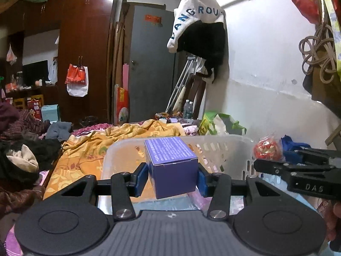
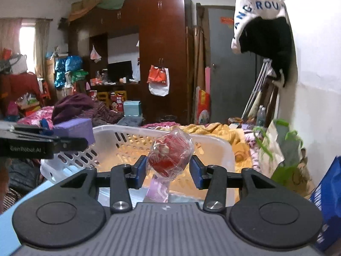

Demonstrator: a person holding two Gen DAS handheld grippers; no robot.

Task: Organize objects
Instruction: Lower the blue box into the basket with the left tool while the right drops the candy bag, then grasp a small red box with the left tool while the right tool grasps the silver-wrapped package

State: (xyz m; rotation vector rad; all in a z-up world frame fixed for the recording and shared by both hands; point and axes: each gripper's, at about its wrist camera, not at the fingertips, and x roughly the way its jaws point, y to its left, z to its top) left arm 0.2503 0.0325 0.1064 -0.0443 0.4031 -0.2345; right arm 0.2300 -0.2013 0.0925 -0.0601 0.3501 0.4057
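While over basket (image 1: 223, 147): box (image 1: 172, 166), wrapped ball (image 2: 170, 156).

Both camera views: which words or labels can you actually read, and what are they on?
"ANGROU": white cloth hanging on the wall, cut off at both ends.
"DAS": right gripper.
"GenRobot.AI": left gripper.
Purple box: white print, too small to read.
Red notice on the grey door: blurred.
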